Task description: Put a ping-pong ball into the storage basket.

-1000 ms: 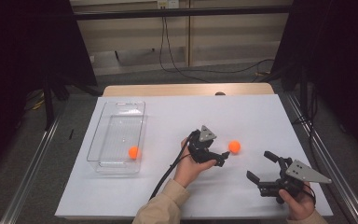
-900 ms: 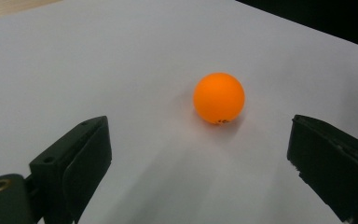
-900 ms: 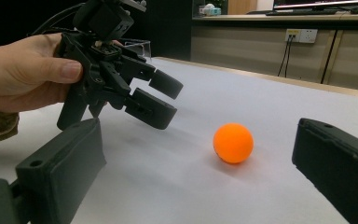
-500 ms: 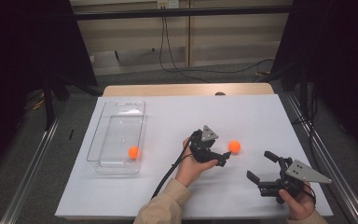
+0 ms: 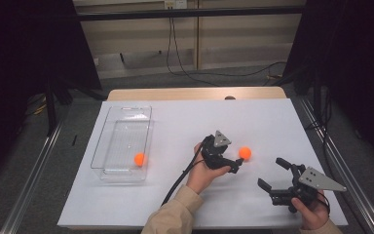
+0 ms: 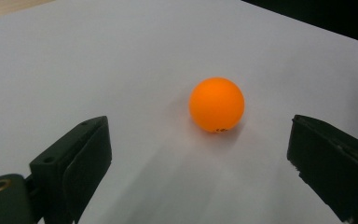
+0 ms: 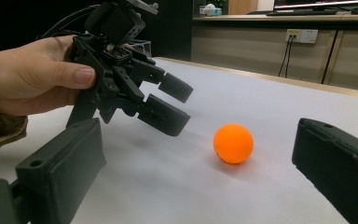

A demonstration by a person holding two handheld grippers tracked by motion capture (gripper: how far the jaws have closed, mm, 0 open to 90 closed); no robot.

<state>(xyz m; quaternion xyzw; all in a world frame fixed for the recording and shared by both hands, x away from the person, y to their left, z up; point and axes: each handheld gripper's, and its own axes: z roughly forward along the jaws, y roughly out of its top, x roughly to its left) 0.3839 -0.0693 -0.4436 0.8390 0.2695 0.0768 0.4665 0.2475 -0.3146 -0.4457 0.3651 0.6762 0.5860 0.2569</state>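
Left claw spread, orange ball just ahead, apart

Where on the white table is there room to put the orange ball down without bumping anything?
The far half of the white table, beyond both grippers and right of the clear tray, is bare. So is the strip between the tray and the left gripper. It is crowded near the loose ball, between the left gripper and the right gripper. The tray already holds one ball.
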